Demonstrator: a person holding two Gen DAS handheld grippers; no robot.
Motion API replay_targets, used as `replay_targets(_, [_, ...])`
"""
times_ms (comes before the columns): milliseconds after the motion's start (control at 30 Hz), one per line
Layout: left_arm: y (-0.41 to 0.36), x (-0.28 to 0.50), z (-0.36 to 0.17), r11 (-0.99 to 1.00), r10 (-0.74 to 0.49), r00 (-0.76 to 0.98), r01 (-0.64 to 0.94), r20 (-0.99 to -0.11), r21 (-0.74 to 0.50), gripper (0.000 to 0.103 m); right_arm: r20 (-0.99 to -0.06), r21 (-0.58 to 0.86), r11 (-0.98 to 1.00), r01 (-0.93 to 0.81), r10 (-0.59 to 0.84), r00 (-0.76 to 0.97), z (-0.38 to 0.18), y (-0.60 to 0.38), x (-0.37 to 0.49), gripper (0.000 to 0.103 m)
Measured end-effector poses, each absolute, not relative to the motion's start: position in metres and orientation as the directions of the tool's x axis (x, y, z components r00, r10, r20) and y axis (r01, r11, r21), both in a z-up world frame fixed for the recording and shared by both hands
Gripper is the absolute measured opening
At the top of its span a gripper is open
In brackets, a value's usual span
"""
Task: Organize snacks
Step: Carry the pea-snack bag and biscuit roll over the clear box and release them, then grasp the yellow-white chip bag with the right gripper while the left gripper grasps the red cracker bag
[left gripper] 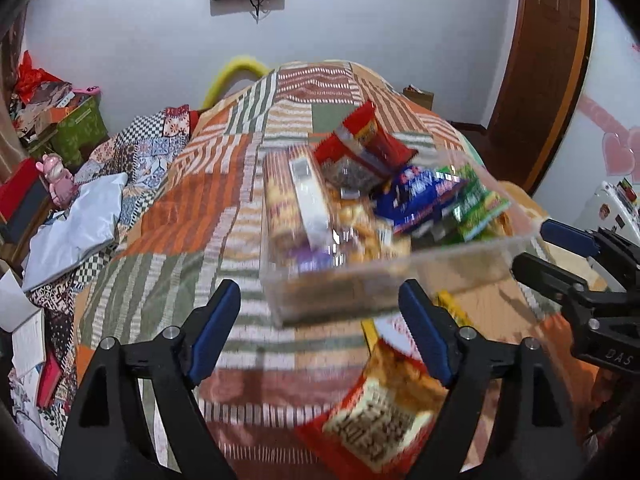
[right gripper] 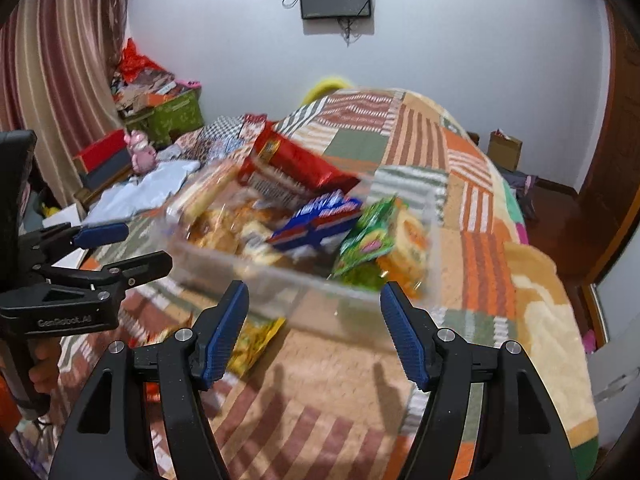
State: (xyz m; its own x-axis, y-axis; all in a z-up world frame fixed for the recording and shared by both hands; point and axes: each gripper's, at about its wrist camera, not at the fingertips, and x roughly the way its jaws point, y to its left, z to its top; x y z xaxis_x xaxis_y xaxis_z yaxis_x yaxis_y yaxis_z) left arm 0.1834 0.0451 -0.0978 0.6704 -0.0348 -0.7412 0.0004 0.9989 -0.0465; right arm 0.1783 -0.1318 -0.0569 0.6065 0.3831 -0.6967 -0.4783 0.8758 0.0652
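Blurred clear bin point(left gripper: 384, 280) of snacks, contents perhaps biscuits, left gripper point(left gripper: 320, 324) and right gripper point(right gripper: 314, 328) both spread, empty

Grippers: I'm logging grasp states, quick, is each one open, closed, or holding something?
Left gripper: open, holding nothing.
Right gripper: open, holding nothing; the clear snack bin sits just ahead.

The right gripper point(right gripper: 314, 330) hangs with fingers spread wide, nothing between them, just near of a clear bin point(right gripper: 280, 280) on the quilt point(right gripper: 472, 208). The bin holds a red bag point(right gripper: 304, 168), blue pack point(right gripper: 320, 220) and green pack point(right gripper: 372, 236). The left gripper point(right gripper: 136, 248) is at left, parted.
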Motion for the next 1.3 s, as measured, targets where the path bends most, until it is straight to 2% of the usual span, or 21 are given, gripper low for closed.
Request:
replay_targets(500, [0.058, 0.162, -0.134, 0.998, -0.060, 0.614, 0.011, -0.787, -0.067, 0.082, -0.831, 0.089, 0.826, -0.557, 0.370, 0.416, -0.111, -0.087, 0.191, 0.065])
replay_targets(600, [0.059, 0.163, -0.139, 0.997, -0.067, 0.606, 0.010, -0.793, -0.076, 0.082, -0.838, 0.141, 0.820, -0.555, 0.397, 0.374, -0.118, -0.089, 0.194, 0.064])
replay_targets(667, [0.059, 0.163, -0.141, 0.996, -0.074, 0.600, 0.009, -0.797, -0.085, 0.082, -0.834, 0.192, 0.811, -0.553, 0.432, 0.343, -0.119, -0.092, 0.196, 0.053])
replay_targets(700, [0.060, 0.163, -0.141, 0.996, -0.077, 0.599, 0.010, -0.797, -0.089, 0.082, -0.829, 0.224, 0.801, -0.555, 0.456, 0.324, -0.120, -0.094, 0.196, 0.043])
replay_targets(733, [0.059, 0.162, -0.141, 0.996, -0.080, 0.599, 0.011, -0.797, -0.092, 0.082, -0.823, 0.245, 0.793, -0.557, 0.474, 0.313, -0.119, -0.096, 0.194, 0.039])
replay_targets(800, [0.058, 0.159, -0.139, 0.996, -0.083, 0.601, 0.015, -0.795, -0.093, 0.082, -0.820, 0.213, 0.806, -0.553, 0.455, 0.347, -0.116, -0.096, 0.188, 0.037])
replay_targets(833, [0.057, 0.158, -0.138, 0.996, -0.084, 0.602, 0.018, -0.794, -0.092, 0.082, -0.818, 0.196, 0.810, -0.552, 0.445, 0.363, -0.114, -0.096, 0.185, 0.032])
replay_targets(933, [0.053, 0.153, -0.134, 0.996, -0.090, 0.602, 0.031, -0.793, -0.089, 0.082, -0.807, 0.173, 0.814, -0.554, 0.440, 0.394, -0.107, -0.100, 0.177, 0.027])
replay_targets(1100, [0.044, 0.143, -0.126, 0.993, -0.120, 0.602, 0.058, -0.789, -0.107, 0.089, -0.799, 0.154, 0.822, -0.548, 0.430, 0.420, -0.099, -0.112, 0.173, 0.022])
replay_targets(1300, [0.028, 0.131, -0.127, 0.986, -0.164, 0.578, 0.104, -0.800, -0.127, 0.091, -0.789, 0.159, 0.832, -0.532, 0.431, 0.438, -0.088, -0.129, 0.165, 0.016])
